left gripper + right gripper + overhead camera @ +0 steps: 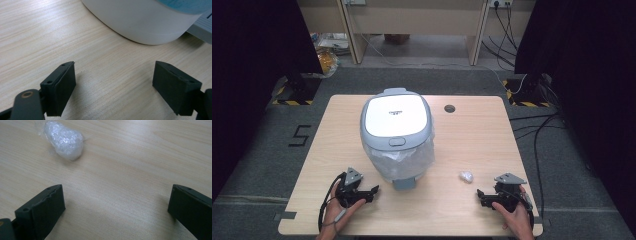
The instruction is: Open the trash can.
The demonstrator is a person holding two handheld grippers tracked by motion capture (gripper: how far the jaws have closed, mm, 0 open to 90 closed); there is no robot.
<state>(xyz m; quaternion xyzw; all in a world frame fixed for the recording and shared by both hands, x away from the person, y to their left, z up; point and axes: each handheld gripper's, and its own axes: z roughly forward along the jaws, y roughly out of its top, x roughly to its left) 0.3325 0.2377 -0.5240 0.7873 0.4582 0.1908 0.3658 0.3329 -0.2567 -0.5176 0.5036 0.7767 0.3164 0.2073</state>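
A white and grey rice cooker (397,137) with its lid down stands in the middle of the wooden table (472,135); clear plastic film wraps its front. Its white base (147,22) rises just beyond my left gripper (113,87), which is open over bare wood. In the high view the left gripper (371,194) sits at the front left, held by a hand. A small crumpled ball of plastic wrap (466,176) lies to the right of the cooker. My right gripper (481,196) is open at the front right, with the ball (64,140) a little ahead of its jaws.
A round cable hole (449,108) sits near the table's far edge. Cables (532,130) run along the grey floor to the right. A wooden desk (417,25) and stand feet with striped tape stand behind the table.
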